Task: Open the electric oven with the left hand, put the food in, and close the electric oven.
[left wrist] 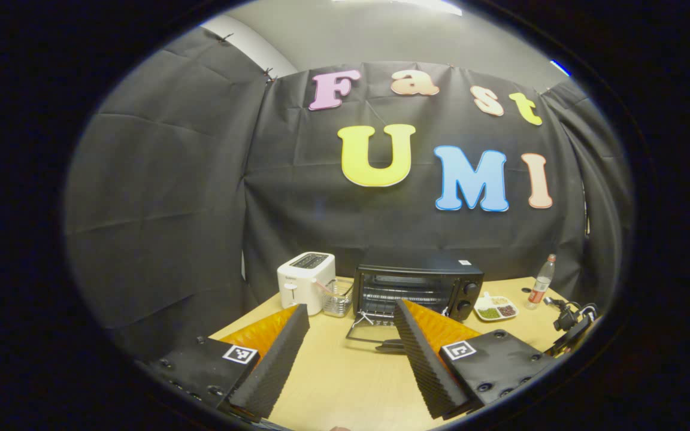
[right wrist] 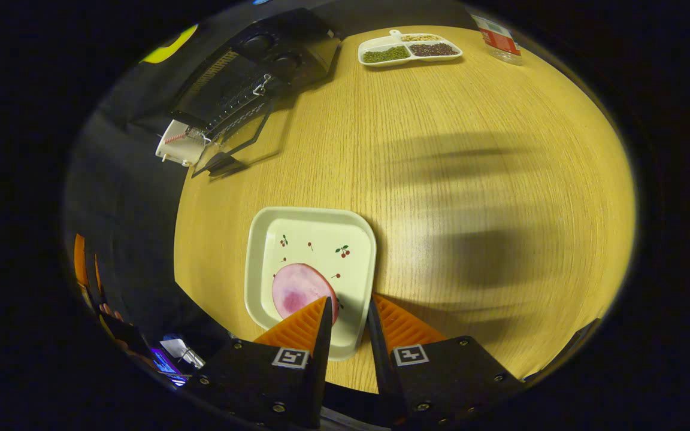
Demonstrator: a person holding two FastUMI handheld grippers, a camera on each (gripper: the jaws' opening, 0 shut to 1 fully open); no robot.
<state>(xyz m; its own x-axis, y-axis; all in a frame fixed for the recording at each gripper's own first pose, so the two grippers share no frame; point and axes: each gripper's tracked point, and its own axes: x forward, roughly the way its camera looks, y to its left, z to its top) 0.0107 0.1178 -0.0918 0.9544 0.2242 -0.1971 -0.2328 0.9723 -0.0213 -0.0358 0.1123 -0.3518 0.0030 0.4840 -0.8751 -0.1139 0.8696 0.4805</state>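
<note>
1. Oven (left wrist: 418,287) sat at back of the wooden surface (left wrist: 345,371), door (left wrist: 375,329) already dropped open & lying flat toward the front; rack visible inside. So step 1 (open w/ left) looked done.
2. Left claw (left wrist: 351,347) hung over the surface well short of the oven, fingers spread wide, nothing between them — released.
3. Food: a round pink slice (right wrist: 297,290) lay on a square plate (right wrist: 312,239) w/ small cherry prints, near the front edge of the surface, well apart from the oven (right wrist: 261,66).
4. Right claw (right wrist: 348,311) sat low over the plate's near rim, fingers nearly together w/ a narrow gap, tips just at the slice's edge & the rim. Couldn't tell if both fingers pressed on plate or food — grip state unclear.
5. Judgement: approx. a third through. Left to do: secure plate/food, carry it across to the oven, slide it onto the rack, withdraw, then lift the door shut.
6. Other bits on the surface: white toaster (left wrist: 306,281) & a clear container (left wrist: 340,299) left of oven, divided snack dish (left wrist: 496,309) & a bottle (left wrist: 541,281) to its right — none in the carry path, by my read.
</note>
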